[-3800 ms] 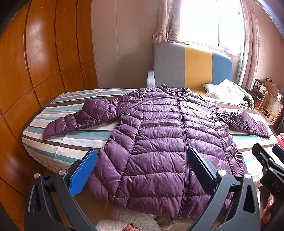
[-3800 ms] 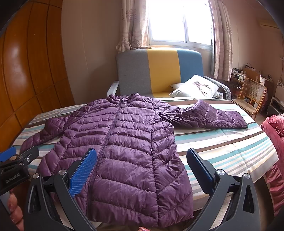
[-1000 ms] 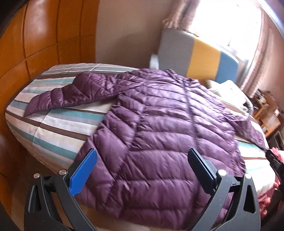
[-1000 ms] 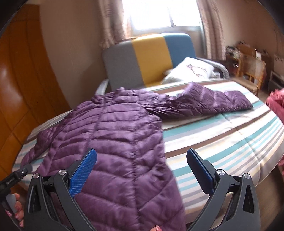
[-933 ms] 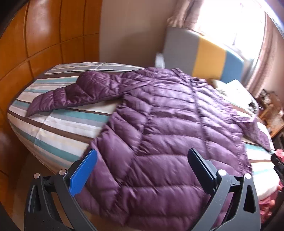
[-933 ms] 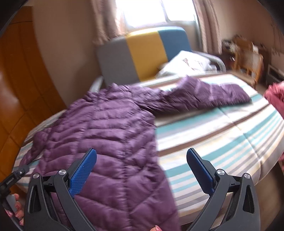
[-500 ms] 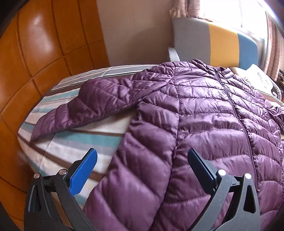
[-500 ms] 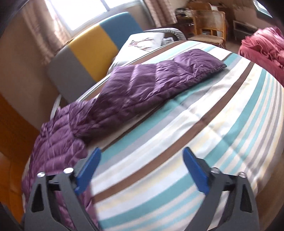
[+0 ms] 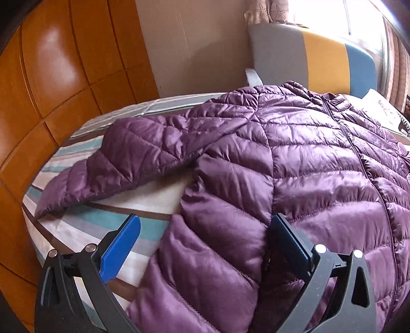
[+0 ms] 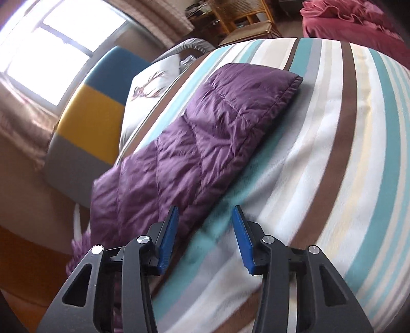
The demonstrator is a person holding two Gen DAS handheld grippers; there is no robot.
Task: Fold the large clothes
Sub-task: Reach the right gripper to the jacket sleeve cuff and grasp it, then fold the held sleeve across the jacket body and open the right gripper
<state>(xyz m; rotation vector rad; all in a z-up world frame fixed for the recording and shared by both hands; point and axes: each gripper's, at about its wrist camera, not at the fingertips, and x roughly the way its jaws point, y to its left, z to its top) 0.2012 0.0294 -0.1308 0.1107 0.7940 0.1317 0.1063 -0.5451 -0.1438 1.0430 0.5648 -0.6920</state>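
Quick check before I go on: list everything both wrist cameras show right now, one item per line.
puffer jacket: one, purple, spread flat on the bed, zip up
right sleeve: purple, lying out across the stripes
bedspread: one, teal, brown and white stripes
sofa: one, grey, yellow and blue, beyond the bed
cushion: one, white with antler print, on the sofa
wood panelling: orange-brown, beside the bed
pink fabric: heaped past the bed's far end
left gripper: open, astride the jacket's side edge
right gripper: open, jaws just been closing, at the sleeve's edge, not pinching it
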